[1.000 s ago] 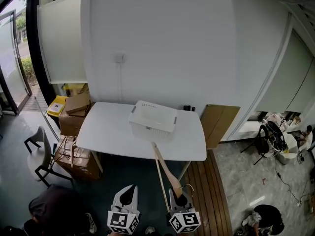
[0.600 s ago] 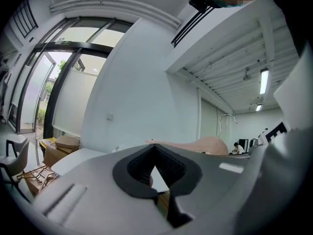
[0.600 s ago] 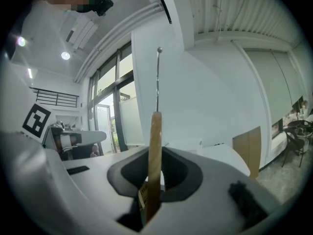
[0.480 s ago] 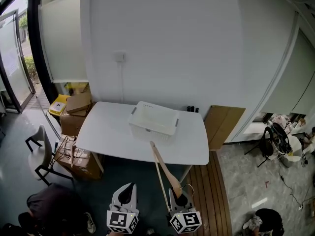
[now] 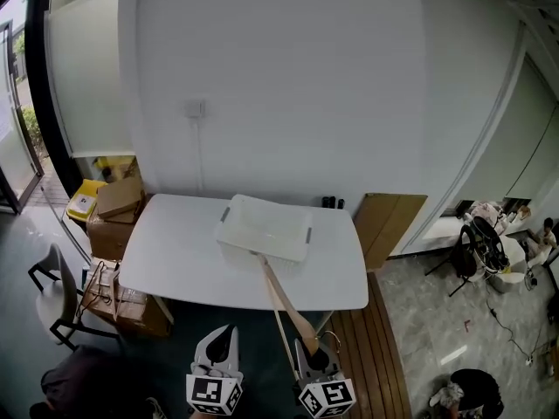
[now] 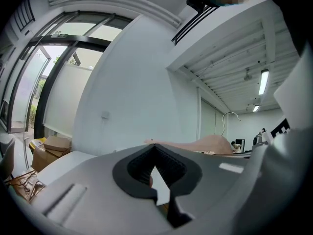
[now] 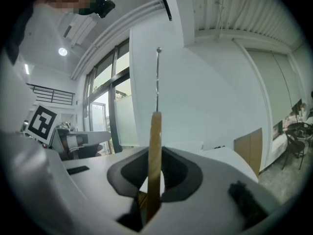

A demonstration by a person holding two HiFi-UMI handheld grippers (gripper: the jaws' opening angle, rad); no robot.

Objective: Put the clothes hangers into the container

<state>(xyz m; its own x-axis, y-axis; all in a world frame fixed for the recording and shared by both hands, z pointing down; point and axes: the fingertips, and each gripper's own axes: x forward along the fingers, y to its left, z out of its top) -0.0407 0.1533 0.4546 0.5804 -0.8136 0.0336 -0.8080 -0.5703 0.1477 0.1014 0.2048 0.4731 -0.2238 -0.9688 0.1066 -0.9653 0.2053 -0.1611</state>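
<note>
A white plastic container stands on the white table, near its far edge. My right gripper is at the bottom of the head view, short of the table's near edge, shut on a wooden clothes hanger. The hanger's long arm reaches up to the container's near wall. In the right gripper view the hanger stands upright between the jaws, its metal hook above. My left gripper hangs beside it, shut and empty. From the left gripper view the hanger shows at the right.
Cardboard boxes are stacked left of the table, with a chair nearer me. A brown board leans on the wall at the right, above a wooden floor strip. A person crouches at the bottom right.
Both grippers have moved forward toward the table, which now looks nearer. The hanger's far tip has come up to the container's near wall. Neither gripper's jaws have changed.
</note>
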